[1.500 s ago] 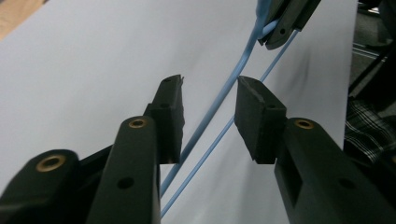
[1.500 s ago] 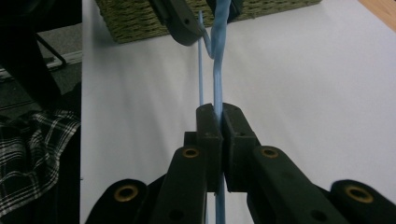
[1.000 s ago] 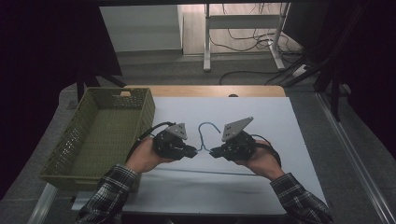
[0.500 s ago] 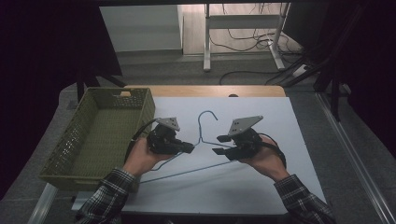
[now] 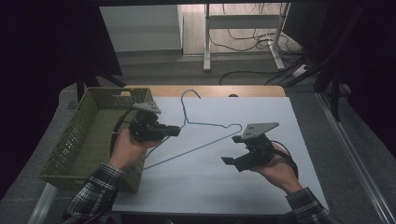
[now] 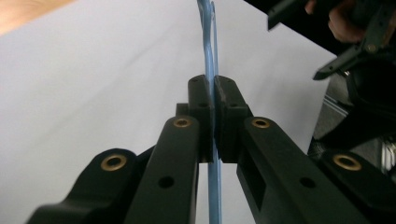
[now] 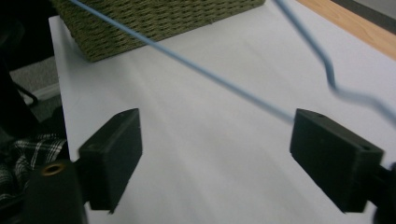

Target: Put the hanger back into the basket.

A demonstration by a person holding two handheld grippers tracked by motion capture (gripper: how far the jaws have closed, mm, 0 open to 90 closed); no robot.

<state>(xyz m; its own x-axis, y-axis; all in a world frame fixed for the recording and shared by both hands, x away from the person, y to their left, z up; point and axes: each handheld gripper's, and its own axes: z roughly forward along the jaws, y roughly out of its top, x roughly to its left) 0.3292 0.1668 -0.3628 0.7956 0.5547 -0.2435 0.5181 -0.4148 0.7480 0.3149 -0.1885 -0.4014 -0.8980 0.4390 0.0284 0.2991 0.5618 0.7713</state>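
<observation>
I have a white table (image 5: 261, 186) in front of me, with a green woven basket (image 5: 81, 135) sitting on its left side, empty as far as I can see from the high view. The thing in play is a blue wire hanger (image 5: 205, 125), lifted over the middle of the table, hook pointing away from me, one shoulder near the basket and the other reaching toward my right hand. My left gripper (image 5: 173, 131) has its jaws clamped flat on the wire of the hanger (image 6: 209, 70) close below the neck, and in the left gripper view the wire runs straight up between the closed pads. My right gripper (image 5: 229, 161) hangs just beside the right-hand corner of the hanger with its jaws spread wide and nothing between them; in the right gripper view the lower bar of the hanger (image 7: 196, 70) crosses in front of them with the basket (image 7: 154, 18) beyond. I judge the hanger light and springy: thin, smooth wire that will pivot in a single pinch and flex if I push on it. The best holds, I think, are the straight runs near a bend, where the wire cannot slide along the pads.
</observation>
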